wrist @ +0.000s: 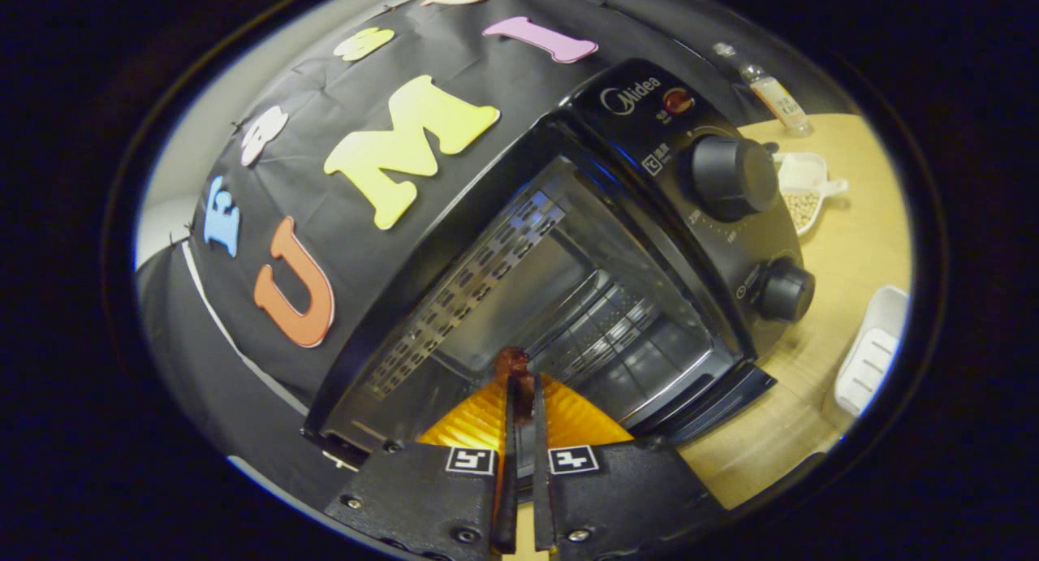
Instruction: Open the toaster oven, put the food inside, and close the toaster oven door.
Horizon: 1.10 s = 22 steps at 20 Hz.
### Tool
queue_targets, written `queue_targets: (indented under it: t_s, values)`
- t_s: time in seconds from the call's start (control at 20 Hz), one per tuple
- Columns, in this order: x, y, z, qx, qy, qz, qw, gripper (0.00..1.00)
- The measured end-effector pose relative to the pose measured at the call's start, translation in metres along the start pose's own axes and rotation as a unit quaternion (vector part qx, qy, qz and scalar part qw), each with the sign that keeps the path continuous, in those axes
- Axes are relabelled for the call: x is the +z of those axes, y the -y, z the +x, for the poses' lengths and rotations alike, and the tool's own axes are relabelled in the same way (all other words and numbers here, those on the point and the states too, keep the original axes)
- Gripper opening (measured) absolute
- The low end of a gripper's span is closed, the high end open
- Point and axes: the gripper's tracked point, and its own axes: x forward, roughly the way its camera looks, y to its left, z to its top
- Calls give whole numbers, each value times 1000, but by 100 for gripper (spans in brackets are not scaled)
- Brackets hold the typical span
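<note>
Jaws (523, 399) nearly closed, pinching edge of orange ridged tray (568, 419) | reddish-brown food (513, 362) at tips, on tray | toaster oven (568, 285) open, cavity straight ahead | push tray forward along jaw axis | door (722, 399) down, right.

The toaster oven (649, 220) has a glossy black shell, matt knobs (735, 177) and shiny perforated metal inside. The surface (844, 244) looks like smooth pale wood. The tray (873, 358) is white plastic.
</note>
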Motion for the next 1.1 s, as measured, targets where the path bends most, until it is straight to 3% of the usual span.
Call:
queue_targets:
  t_s: [0.2, 0.4, 0.65, 1.1]
  values:
    - [4, 6, -3, -47, 4, -70, 996, 18]
    - [17, 14, -15, -109, 35, -159, 981, 25]
    - [14, 10, -38, -123, 40, -220, 967, 34]
    - [-25, -2, -112, -99, 44, -313, 944, 52]
